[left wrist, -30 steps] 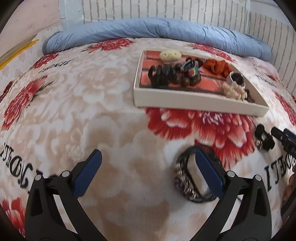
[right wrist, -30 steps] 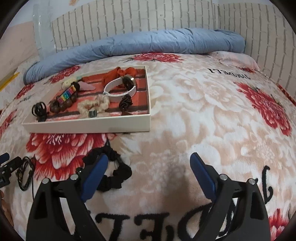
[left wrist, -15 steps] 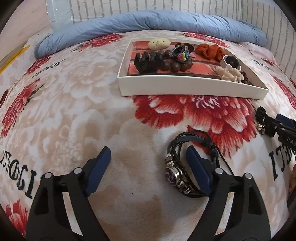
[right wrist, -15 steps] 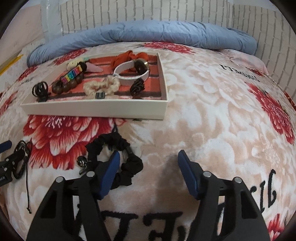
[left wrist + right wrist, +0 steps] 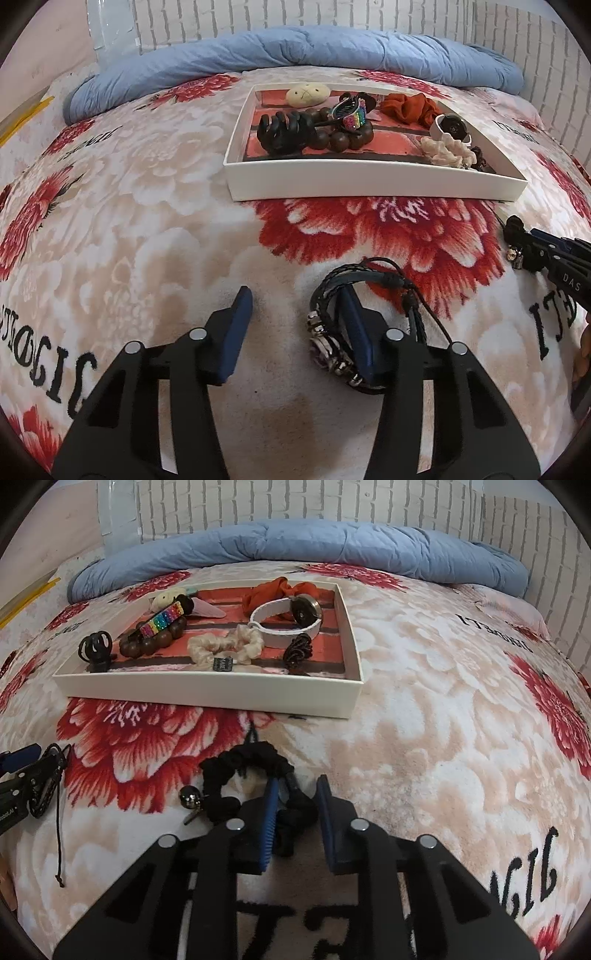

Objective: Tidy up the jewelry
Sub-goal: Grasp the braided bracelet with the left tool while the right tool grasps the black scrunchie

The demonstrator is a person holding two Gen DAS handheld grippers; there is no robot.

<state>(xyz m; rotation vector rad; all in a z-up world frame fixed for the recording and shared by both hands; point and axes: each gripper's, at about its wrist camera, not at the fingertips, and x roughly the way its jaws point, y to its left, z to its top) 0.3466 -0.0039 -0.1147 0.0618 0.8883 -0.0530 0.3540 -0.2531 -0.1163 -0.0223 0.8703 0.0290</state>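
Left wrist view, lower centre: left gripper [image 5: 297,308] standing moderately apart, right blue pad threading inside the loop of the braided black bracelet [image 5: 369,321], left pad resting on bare floral blanket [image 5: 147,221]. Bracelet lying flat below the white tray [image 5: 369,182], long axis running from upper right toward lower centre of the frame, metal beads at the lower end (cords trailing to the right).

Right wrist view, lower centre: right gripper [image 5: 295,790] narrowing around the right-hand part of the black scrunchie [image 5: 251,779], pads flanking the fabric; firm contact hard to confirm. Scrunchie lying just below the tray's [image 5: 221,694] near wall, ring spreading leftward of the fingers, small silver bell [image 5: 190,797] sitting at its lower left.
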